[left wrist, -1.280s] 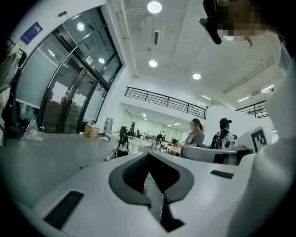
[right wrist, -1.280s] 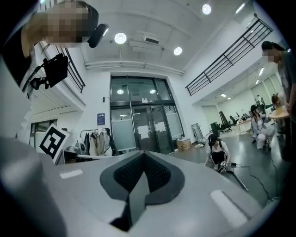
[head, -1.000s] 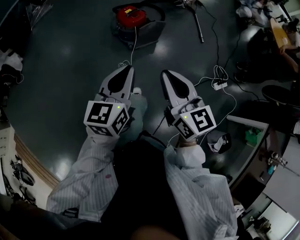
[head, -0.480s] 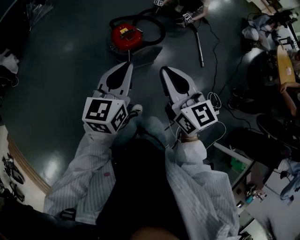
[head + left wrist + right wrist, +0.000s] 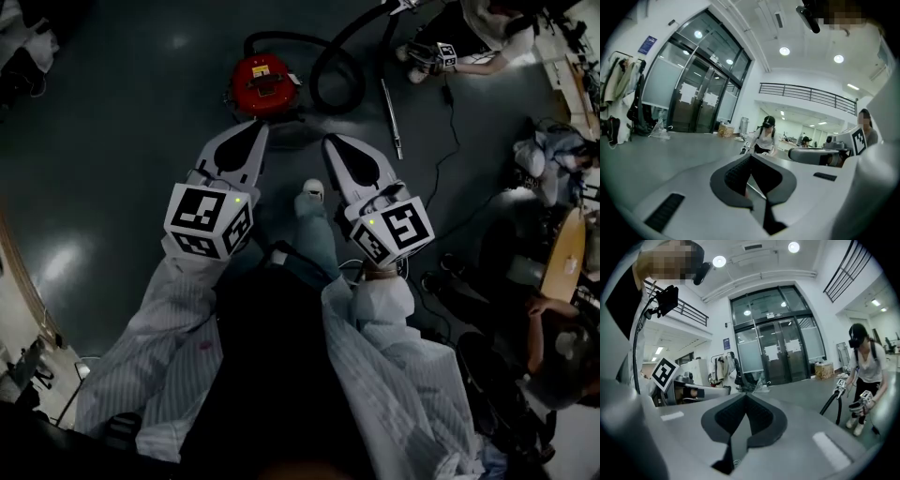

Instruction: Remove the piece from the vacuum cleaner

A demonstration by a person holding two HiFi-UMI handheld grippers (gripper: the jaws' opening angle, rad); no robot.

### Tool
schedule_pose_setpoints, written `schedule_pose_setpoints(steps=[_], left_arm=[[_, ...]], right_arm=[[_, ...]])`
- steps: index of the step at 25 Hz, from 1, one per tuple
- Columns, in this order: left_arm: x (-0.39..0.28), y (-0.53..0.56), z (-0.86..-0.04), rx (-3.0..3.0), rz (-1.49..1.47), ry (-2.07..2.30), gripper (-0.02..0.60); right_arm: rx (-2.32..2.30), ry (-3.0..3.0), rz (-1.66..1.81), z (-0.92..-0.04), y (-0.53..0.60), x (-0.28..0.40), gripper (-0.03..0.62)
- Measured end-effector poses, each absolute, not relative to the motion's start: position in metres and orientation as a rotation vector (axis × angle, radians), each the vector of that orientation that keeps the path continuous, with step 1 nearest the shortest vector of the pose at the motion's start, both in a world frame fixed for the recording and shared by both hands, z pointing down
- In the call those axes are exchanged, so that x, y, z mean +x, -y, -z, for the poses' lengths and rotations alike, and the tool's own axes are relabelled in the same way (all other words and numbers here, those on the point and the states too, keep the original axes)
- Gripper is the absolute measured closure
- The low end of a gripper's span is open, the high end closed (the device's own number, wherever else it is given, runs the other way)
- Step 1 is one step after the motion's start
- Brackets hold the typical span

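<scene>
At twelve o'clock on the floor, the red vacuum cleaner (image 5: 265, 84) with its black hose (image 5: 337, 66) lies nearer and more centred than a second ago, so the approach is closing. The left gripper (image 5: 253, 131) and right gripper (image 5: 332, 146) are pressed together and empty. Removal has not begun.

A dark grey, glossy floor (image 5: 112, 122) is seen from above, with pale reflections of lamps scattered over it. At the room's edge, tall dark-framed glass doors (image 5: 780, 357) are set in a white wall (image 5: 717, 324). Round ceiling lights (image 5: 719, 261) are lit overhead, a dark railing (image 5: 806, 93) is run along an upper gallery, and coats (image 5: 618, 84) are hung beside the doors.
</scene>
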State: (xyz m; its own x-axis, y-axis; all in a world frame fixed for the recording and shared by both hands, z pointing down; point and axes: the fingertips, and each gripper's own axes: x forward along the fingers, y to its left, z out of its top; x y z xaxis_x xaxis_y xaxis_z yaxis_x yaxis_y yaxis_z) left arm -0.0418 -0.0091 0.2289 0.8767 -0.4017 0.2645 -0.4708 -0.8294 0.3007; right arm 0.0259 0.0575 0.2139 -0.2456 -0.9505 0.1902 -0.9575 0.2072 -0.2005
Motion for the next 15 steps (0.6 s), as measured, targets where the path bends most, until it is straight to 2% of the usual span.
schedule_pose_setpoints(steps=[7, 15], left_arm=[[0.011, 0.042, -0.271, 2.474, -0.222, 0.976, 0.577], [0.033, 0.09, -0.389, 2.396, -0.458, 0.993, 0.577]], right_arm=[[1.44, 2.521, -0.547, -0.274, -0.018, 0.099, 0.591], [1.214, 2.456, -0.705, -0.407, 0.046, 0.13, 0.589]])
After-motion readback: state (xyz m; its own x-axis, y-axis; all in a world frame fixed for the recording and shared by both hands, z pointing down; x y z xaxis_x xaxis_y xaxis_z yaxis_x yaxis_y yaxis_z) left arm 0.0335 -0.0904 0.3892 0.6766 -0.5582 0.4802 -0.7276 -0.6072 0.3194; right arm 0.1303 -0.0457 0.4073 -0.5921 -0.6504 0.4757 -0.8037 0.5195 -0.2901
